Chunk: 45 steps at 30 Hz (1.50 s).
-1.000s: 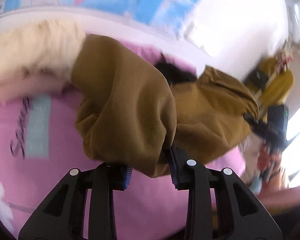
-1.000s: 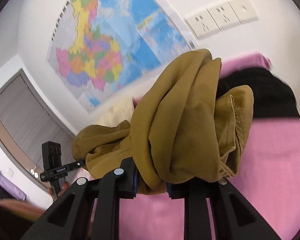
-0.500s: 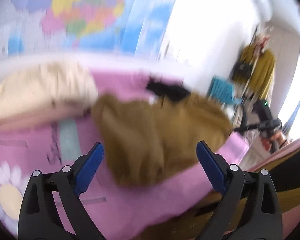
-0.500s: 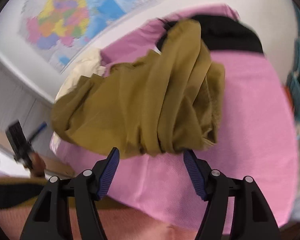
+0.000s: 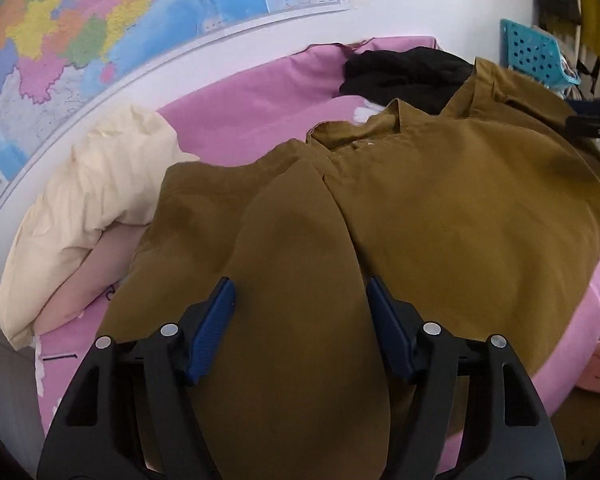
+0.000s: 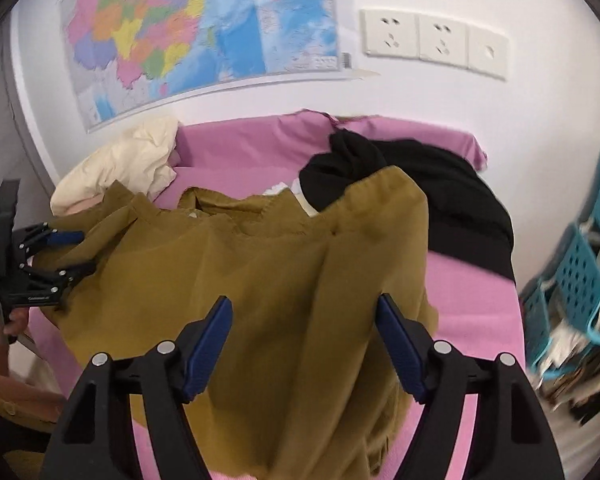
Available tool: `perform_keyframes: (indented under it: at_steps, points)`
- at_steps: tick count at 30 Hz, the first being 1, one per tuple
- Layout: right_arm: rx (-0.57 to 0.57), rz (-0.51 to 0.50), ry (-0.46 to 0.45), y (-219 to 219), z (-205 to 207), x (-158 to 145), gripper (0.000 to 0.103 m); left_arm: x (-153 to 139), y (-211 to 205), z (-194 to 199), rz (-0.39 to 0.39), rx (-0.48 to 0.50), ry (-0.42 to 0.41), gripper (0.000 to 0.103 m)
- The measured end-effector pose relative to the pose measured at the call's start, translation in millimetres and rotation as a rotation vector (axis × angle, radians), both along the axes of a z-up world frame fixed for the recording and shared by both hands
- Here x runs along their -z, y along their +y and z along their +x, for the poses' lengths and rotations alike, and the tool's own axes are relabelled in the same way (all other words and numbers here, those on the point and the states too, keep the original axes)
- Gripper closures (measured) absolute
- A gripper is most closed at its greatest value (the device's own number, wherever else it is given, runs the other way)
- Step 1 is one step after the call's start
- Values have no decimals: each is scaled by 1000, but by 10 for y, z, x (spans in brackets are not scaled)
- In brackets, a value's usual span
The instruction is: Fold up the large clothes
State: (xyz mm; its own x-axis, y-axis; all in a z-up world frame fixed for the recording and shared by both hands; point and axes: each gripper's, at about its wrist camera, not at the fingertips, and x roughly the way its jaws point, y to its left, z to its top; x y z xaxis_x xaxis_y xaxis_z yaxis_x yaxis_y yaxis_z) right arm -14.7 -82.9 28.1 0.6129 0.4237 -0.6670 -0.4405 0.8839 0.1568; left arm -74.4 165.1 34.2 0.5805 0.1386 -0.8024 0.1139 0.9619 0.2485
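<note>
Left claw [image 5: 300, 316] open above rumpled mustard shirt [image 5: 440, 216].

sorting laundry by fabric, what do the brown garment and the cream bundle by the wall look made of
Brown garment: looks like matte woven cotton or a cotton blend; soft folds, stitched collar, no sheen. Cream bundle: probably thin, crisp woven cloth, maybe cotton; many fine sharp creases. Fibre cannot be confirmed by sight.

Soft, even daylight fills the room, brightest on the white wall [image 6: 420, 100]. The left wrist view is sharp; faint shadows darken the folds of the brown shirt [image 5: 440, 220]. The right wrist view smears, worst at the teal baskets [image 6: 576, 276] far right. Both fisheyes bend the wall map [image 5: 100, 40] and go black at the corners.
</note>
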Motion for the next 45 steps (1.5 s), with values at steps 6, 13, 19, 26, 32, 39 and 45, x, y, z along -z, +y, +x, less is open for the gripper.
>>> perform_keyframes:
  at_steps: [6, 13, 19, 26, 32, 39, 45]
  points:
    - [-69, -96, -7, 309, 9, 133, 29, 36, 102, 187, -38, -65, 16, 77]
    - [-93, -67, -7, 300, 89, 85, 99, -248, 185, 292, -77, -115, -69, 98]
    - [20, 37, -165, 127, 143, -360, 102, -542, 190, 325, -74, -112, -194, 98]
    - [73, 0, -44, 133, 435, -65, 79, 166, 347, 652, -71, -199, 47, 91]
    - [-50, -9, -125, 225, 53, -295, 53, 243, 276, 606, -41, -200, 22, 89]
    - [-149, -107, 106, 619, 314, 318, 80, 197, 345, 622, -73, -211, 15, 88]
    - [-66, 16, -82, 573, 366, -13, 100, -141, 371, 656, -69, -232, -104, 92]
